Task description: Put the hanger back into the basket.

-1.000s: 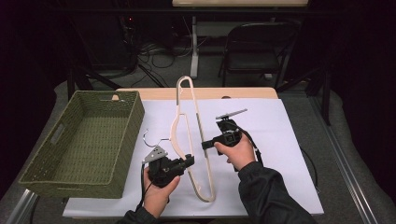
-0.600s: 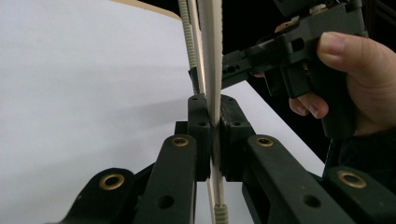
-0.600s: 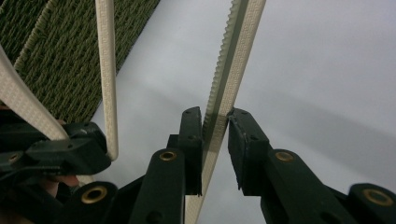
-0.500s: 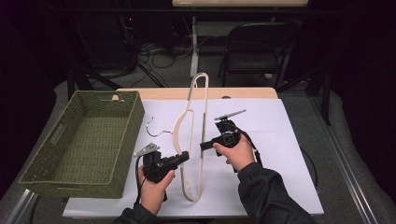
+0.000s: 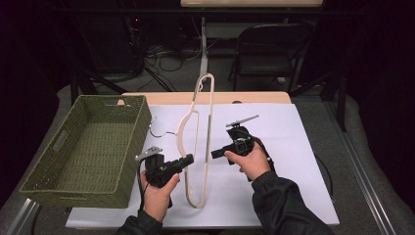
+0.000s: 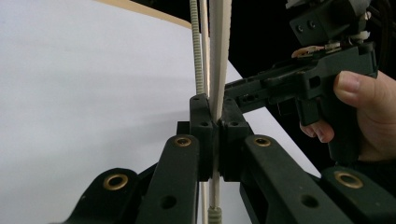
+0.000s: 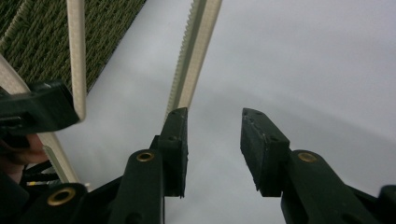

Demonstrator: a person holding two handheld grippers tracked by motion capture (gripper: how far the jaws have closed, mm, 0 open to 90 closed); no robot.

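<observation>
High view, hanger: the cream clothes hanger (image 5: pixel 198 142) stands on edge over the white sheet (image 5: pixel 293 147), lower end near the table's front, top tipped toward the far edge.
High view, left gripper: the left gripper (image 5: pixel 188 160) is clamped on the hanger's curved arm, low down, and carries it alone.
High view, right gripper: the right gripper (image 5: pixel 214 154) sits just beside the hanger's straight bar, the hand holding it near the middle of the sheet.
High view, basket: the green woven basket (image 5: pixel 63 142) waits on the left with nothing visible inside, close to the hanger but apart from it.

Left gripper view, grip: the 2 pads (image 6: pixel 201 122) are pressed tight on the thin cream strip (image 6: pixel 217 56), which runs straight up between them.
Left gripper view, other hand: the other hand with its gripper shows at the right, near the bar.

Right gripper view, jaws: they have just been opening and now stand apart with nothing between them; the ridged bar (image 7: pixel 194 46) lies just off the left pad.
Right gripper view, surroundings: basket weave at top left, white sheet below.

Progress: I'd judge the handover done, 1 gripper letting go and 1 holding.
Left to do: moving the hanger to the basket, if that is where it goes.
</observation>
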